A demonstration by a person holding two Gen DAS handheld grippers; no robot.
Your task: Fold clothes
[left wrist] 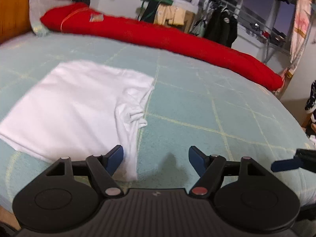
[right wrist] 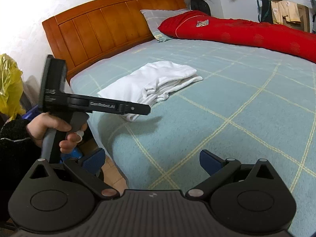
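On bed (right wrist: 217, 102), folded white shirt (left wrist: 79, 106) lies just ahead-left of your left gripper (left wrist: 156, 158), jaws apart, empty; right gripper (right wrist: 152, 160) also released, shirt well ahead.

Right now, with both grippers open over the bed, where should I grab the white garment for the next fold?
Take the white garment by its near right corner, coming in low from the bed's near edge. That corner lies flat and free just ahead of the open left gripper, while the bunched folds farther along that edge would probably gather unevenly. The right gripper is also open and empty.
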